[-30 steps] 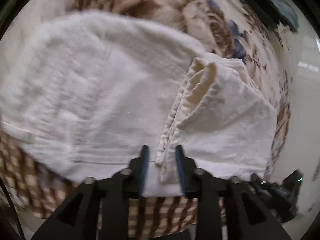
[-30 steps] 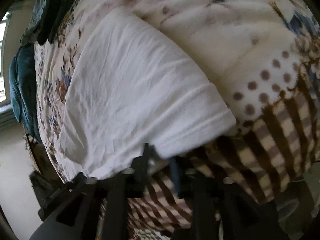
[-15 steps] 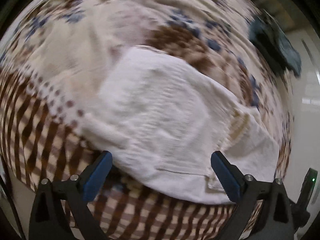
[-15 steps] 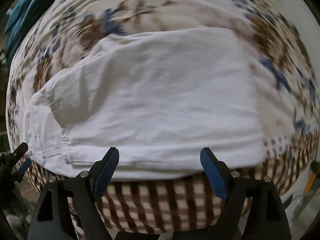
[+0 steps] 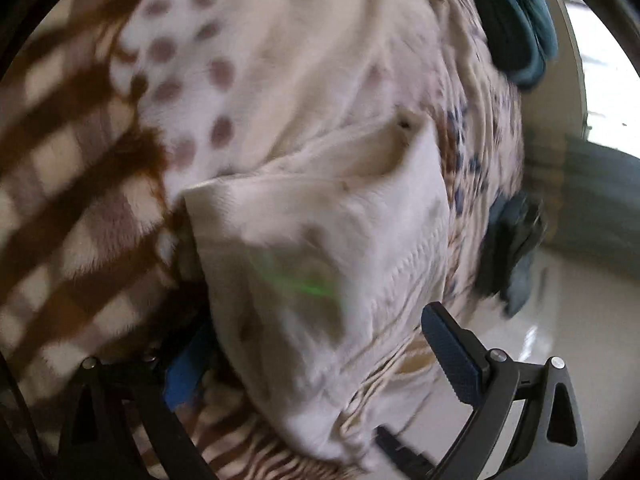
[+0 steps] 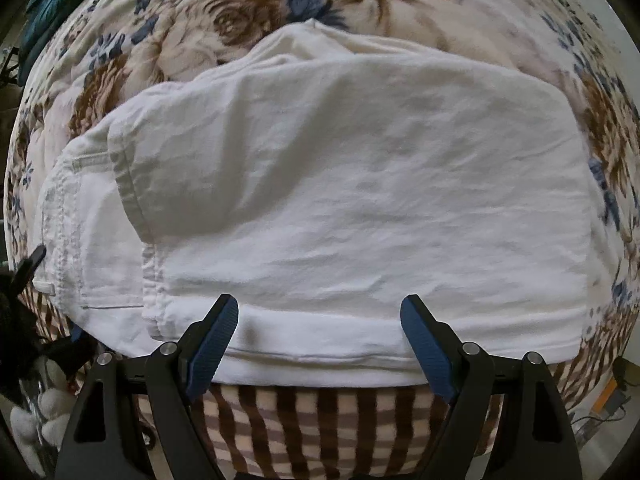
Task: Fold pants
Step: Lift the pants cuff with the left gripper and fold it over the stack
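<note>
White pants point(image 6: 340, 184) lay across the centre of the right wrist frame on a floral blanket point(image 6: 400, 4), already doubled into a compact rectangle, waistband at left. The right gripper point(image 6: 320, 344) hovered at lower centre, fingers spread, holding nothing. The left gripper point(image 5: 320, 356), blurred, likewise stood wide apart. Judged nearly complete; perhaps one fold remained.

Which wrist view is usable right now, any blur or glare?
Right wrist view: sharp, evenly lit, fisheye bowing only; white pants and open right tool crisp. Left wrist view: heavy motion smear over the pants, a green streak, blown-out window at the upper right.
</note>
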Action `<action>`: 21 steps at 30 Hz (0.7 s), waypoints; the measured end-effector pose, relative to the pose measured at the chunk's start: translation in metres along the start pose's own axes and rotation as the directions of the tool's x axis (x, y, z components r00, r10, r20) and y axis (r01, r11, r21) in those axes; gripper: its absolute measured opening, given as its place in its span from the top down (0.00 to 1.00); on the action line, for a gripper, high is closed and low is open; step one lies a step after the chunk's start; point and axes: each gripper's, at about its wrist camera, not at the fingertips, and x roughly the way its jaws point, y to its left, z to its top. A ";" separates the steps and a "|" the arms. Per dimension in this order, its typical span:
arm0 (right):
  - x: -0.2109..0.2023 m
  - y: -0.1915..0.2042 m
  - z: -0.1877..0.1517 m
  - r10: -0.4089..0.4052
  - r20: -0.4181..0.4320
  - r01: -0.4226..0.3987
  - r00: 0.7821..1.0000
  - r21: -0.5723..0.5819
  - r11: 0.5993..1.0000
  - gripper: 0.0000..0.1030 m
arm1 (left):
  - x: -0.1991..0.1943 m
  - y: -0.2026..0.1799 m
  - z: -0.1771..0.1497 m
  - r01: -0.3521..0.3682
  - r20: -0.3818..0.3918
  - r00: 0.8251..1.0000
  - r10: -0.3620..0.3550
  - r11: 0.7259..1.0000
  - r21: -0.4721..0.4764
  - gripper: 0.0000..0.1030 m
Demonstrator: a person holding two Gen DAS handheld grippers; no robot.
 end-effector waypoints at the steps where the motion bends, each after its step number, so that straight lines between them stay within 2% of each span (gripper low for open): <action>1: 0.002 0.001 0.000 0.002 -0.005 -0.002 1.000 0.004 1.000 0.17 | 0.001 0.003 0.001 0.027 0.008 1.000 -0.027 0.999 -0.021 0.04; 4: 0.004 -0.001 -0.002 0.003 -0.011 -0.003 1.000 0.015 1.000 0.17 | -0.002 0.007 0.005 0.109 0.046 0.993 -0.106 0.991 -0.073 0.04; 6: 0.006 -0.002 -0.002 0.014 -0.017 -0.014 1.000 0.030 0.999 0.17 | -0.005 -0.003 0.005 0.136 0.062 0.989 -0.133 0.989 -0.058 0.04; 8: 0.007 -0.007 -0.003 0.020 -0.019 -0.019 1.000 0.039 0.999 0.17 | -0.009 -0.022 0.003 0.188 0.058 0.981 -0.187 0.982 -0.004 0.04; 11: 0.009 -0.017 -0.005 0.020 -0.021 -0.019 1.000 0.048 0.999 0.17 | -0.002 -0.042 0.001 0.127 0.037 0.991 -0.131 0.987 0.099 0.04; 12: 0.007 -0.028 -0.004 0.024 -0.024 -0.023 0.999 0.052 0.998 0.17 | 0.006 -0.039 0.004 0.093 0.024 0.995 -0.096 0.990 0.102 0.04; 14: 0.008 -0.032 -0.003 0.034 -0.028 -0.032 0.999 0.065 0.997 0.17 | 0.016 -0.029 0.011 0.075 0.007 0.997 -0.076 0.995 0.072 0.04; 17: 0.012 -0.040 0.000 0.032 -0.030 -0.030 0.999 0.071 0.997 0.17 | 0.015 -0.014 0.019 0.107 0.030 0.994 -0.107 0.994 0.002 0.19; 19: 0.014 -0.045 0.003 0.032 -0.032 -0.029 0.999 0.075 0.997 0.17 | 0.007 -0.017 0.017 0.112 0.053 0.992 -0.113 0.993 0.023 0.38; 21: 0.016 -0.050 0.007 0.029 -0.032 -0.027 0.999 0.077 0.997 0.17 | -0.001 -0.027 0.013 0.075 0.060 0.995 -0.080 0.994 0.085 0.56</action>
